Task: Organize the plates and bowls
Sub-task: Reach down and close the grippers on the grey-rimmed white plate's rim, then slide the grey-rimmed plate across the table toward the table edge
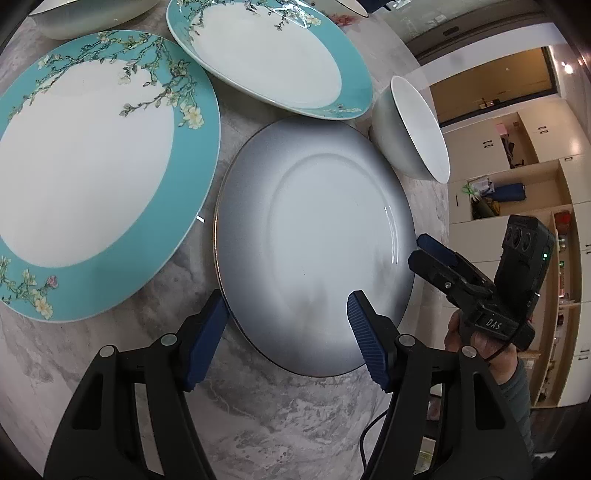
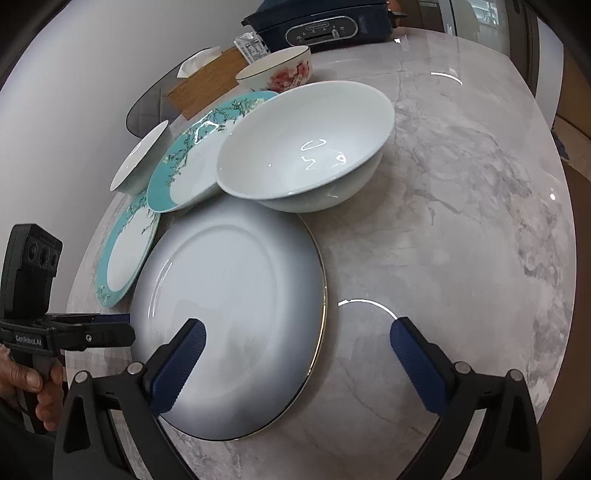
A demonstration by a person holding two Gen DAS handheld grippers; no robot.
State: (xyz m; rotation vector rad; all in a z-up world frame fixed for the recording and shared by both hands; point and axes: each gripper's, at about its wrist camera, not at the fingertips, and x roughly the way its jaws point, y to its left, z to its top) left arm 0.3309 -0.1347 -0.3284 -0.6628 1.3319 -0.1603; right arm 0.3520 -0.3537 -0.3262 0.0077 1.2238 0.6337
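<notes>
A grey-white plate [image 1: 314,236] with a thin gold rim lies flat on the marble table [image 1: 258,417]; it also shows in the right wrist view [image 2: 229,295]. My left gripper [image 1: 286,332] is open, its fingers straddling the plate's near edge just above it. My right gripper [image 2: 297,363] is open over the plate's other edge, and shows from the side in the left wrist view [image 1: 430,251]. A large teal floral plate [image 1: 92,173] lies to the left, a second teal plate [image 1: 269,55] behind it. A white bowl [image 2: 306,147] stands beside the grey plate.
A floral bowl [image 2: 277,70], a wooden box [image 2: 207,85] and a dark appliance [image 2: 321,22] stand at the table's far side. Another pale bowl [image 2: 142,162] sits by the teal plates. Bare marble [image 2: 461,221] lies right of the dishes. Cupboards [image 1: 517,177] stand beyond the table.
</notes>
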